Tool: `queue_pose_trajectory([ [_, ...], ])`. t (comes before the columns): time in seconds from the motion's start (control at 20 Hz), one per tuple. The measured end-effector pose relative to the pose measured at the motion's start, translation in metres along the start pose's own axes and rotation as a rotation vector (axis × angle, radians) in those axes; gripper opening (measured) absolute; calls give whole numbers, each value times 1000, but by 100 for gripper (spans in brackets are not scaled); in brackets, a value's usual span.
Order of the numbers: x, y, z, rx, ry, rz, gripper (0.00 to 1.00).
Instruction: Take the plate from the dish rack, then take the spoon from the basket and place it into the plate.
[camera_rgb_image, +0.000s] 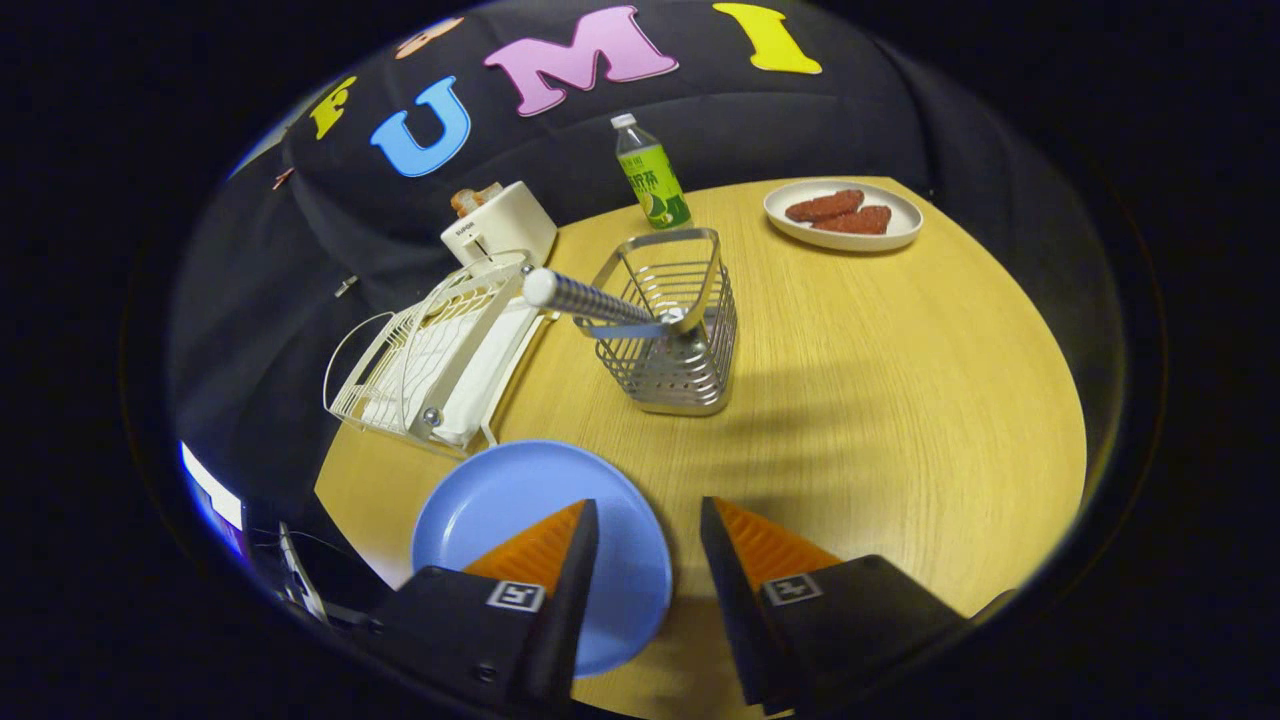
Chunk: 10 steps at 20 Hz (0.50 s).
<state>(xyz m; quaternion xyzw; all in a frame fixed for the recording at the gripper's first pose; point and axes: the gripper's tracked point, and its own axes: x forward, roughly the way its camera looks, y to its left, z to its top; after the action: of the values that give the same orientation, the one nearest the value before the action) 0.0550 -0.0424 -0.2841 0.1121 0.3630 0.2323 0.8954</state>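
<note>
A: Gripper view, taking the wire basket (672, 330) as the landmark. Left of it lies the white dish rack (440, 350), tipped toward the table (900, 400) edge, with no plate in it.

B: And behind the rack?

A: A white toaster (500, 225), back and left of the basket, with bread in its slot. There is small dark writing low on its front, too small for me to make out.

B: The spoon?

A: The spoon (600, 305) sits in the basket, its ribbed handle leaning out over the basket's left rim toward the rack.

B: The plate?

A: The blue plate (520, 510) lies flat on the table, nearer than the basket and a little left, under the left finger.

B: The gripper?

A: The gripper (648, 525) has its fingers apart, nothing between them but bare table, well short of the basket.

B: Further right?

A: Behind the basket stands a bottle (652, 175) with a green label. Far right and back, a white dish (843, 215) holds two reddish-brown pieces of food.
</note>
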Motion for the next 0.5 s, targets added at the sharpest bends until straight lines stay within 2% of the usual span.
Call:
queue_pose_trajectory([
  [0.15,-15,5,34,-147,-147,11,98],
  [0.25,-21,11,54,-210,-231,20,98],
  [0.5,-13,23,89,-249,-345,50,98],
])
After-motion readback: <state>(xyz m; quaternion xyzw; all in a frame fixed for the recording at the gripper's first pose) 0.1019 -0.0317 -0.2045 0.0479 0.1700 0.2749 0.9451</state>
